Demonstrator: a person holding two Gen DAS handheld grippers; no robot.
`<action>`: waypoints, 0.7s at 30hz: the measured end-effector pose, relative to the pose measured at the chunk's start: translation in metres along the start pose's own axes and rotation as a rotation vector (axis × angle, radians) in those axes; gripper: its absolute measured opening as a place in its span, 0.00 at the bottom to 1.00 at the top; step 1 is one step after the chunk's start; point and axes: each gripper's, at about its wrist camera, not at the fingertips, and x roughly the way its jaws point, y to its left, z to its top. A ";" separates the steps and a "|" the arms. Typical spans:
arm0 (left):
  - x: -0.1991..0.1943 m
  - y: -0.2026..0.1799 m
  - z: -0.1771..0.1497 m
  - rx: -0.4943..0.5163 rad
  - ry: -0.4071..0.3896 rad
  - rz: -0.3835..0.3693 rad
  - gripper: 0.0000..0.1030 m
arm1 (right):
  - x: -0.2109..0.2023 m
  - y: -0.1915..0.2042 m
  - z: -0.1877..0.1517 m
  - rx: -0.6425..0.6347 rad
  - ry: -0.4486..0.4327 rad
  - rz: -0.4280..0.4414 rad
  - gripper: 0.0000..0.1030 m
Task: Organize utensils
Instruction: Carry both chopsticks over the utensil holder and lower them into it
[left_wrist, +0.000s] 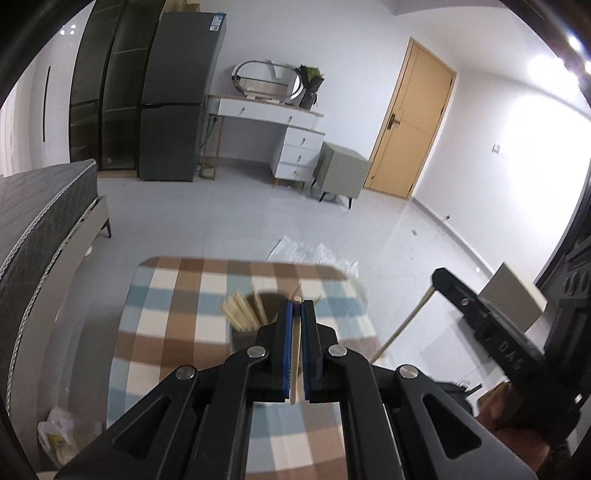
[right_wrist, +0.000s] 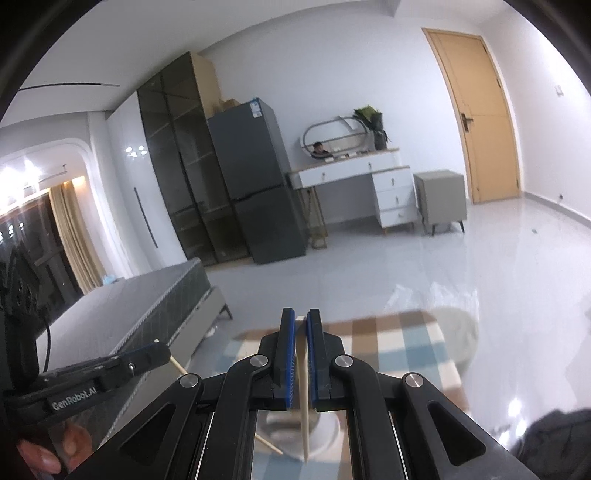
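Left wrist view: the left gripper (left_wrist: 297, 306) is clenched on a chopstick (left_wrist: 295, 369) above the holder (left_wrist: 251, 332) on the checked table (left_wrist: 177, 295); keep it upright over the opening.

Right wrist view: the right gripper (right_wrist: 301, 317) grasps another chopstick (right_wrist: 303, 398), hanging down; lower it slowly, well apart from the left one.

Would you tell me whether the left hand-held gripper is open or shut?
Shut: the left hand-held gripper has its blue pads clamped on a wooden chopstick.
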 end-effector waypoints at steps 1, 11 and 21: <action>0.002 0.000 0.008 -0.003 -0.004 -0.008 0.00 | 0.004 0.002 0.006 -0.007 -0.005 0.002 0.05; 0.032 0.016 0.066 -0.003 -0.068 -0.015 0.00 | 0.052 0.023 0.051 -0.098 -0.048 0.032 0.05; 0.073 0.042 0.054 -0.037 -0.004 -0.006 0.00 | 0.103 0.018 0.029 -0.105 0.025 0.056 0.05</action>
